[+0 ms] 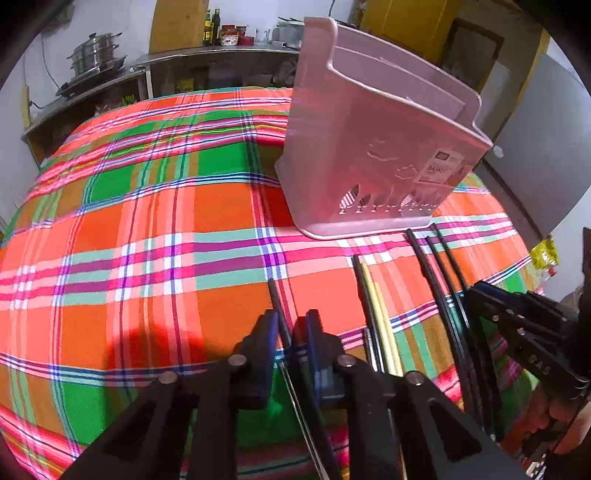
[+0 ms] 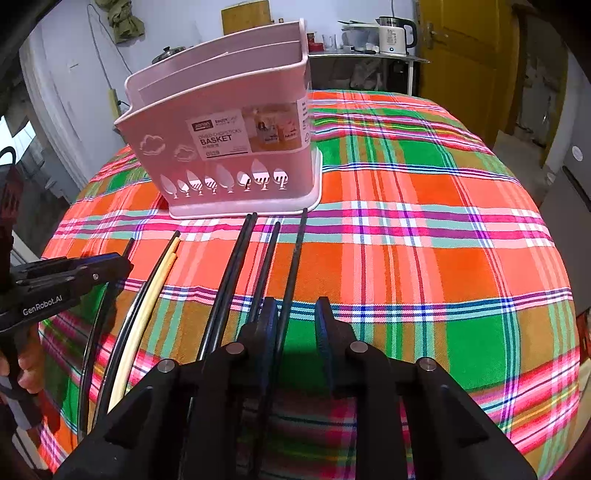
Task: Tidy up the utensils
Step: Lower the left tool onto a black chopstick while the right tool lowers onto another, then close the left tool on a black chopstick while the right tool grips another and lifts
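Note:
A pink chopstick basket [image 1: 369,129] [image 2: 221,110] stands upright and empty on the plaid cloth. Several chopsticks lie in front of it, pointing at it: black ones [image 2: 236,258] [image 1: 432,273] and two cream ones [image 2: 147,306] [image 1: 380,306]. My left gripper [image 1: 291,328] [image 2: 118,264] sits low over the leftmost black chopstick [image 1: 275,295], which runs between its jaws; they are nearly closed, with a thin gap still showing. My right gripper [image 2: 295,317] [image 1: 476,291] straddles the rightmost black chopstick [image 2: 295,254], which lies against the left pad, clear of the right one.
The plaid cloth [image 2: 443,258] stretches bare to the right and far side. Behind stand a shelf with steel pots [image 1: 96,55], bottles and jars [image 1: 221,31], a kettle [image 2: 393,35] and a yellow door [image 2: 461,55]. A hand [image 2: 29,369] holds the left gripper.

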A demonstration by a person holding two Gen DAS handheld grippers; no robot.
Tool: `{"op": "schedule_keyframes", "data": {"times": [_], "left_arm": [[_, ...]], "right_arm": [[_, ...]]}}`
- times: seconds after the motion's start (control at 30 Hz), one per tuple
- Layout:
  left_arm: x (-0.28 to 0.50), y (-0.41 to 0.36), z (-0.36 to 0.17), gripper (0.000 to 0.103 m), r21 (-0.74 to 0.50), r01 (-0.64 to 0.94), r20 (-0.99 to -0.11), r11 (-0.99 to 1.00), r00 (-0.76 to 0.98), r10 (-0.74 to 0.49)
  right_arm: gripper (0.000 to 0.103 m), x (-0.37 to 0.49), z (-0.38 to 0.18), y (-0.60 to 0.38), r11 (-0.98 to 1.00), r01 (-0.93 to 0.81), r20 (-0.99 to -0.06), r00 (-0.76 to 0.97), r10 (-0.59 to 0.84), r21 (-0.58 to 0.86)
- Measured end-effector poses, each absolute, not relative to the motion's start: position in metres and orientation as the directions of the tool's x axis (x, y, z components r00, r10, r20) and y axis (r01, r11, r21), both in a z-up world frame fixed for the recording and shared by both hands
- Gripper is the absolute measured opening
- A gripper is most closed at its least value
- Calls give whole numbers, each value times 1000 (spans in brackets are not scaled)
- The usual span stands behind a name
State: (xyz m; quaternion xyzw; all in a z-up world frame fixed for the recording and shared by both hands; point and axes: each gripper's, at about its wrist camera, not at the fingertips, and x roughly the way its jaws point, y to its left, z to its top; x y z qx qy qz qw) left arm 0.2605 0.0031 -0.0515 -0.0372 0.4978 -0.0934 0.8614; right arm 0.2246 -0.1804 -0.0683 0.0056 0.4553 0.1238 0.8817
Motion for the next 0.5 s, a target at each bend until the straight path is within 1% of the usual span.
{"op": "schedule_keyframes", "data": {"times": [0.23,0.33,0.4,0.5], "left_arm": [[267,-10,-51,11,-84,110,-878,990,462,-126],[268,-12,-50,10,-82,102,-879,991,461,-120],[269,-9,-50,7,-99,87,-879,991,460,-128],[271,-5,-48,6,-145,73,-874,987,457,-162]], "right_arm": [[20,240,-67,-176,971,-213,-835,510,205,109],[20,247,-66,-176,970,-215,-840,500,211,115],[9,248,-66,-175,973,-212,-844,501,192,96],[8,248,-65,-181,971,-202,-838,500,217,131]]}}
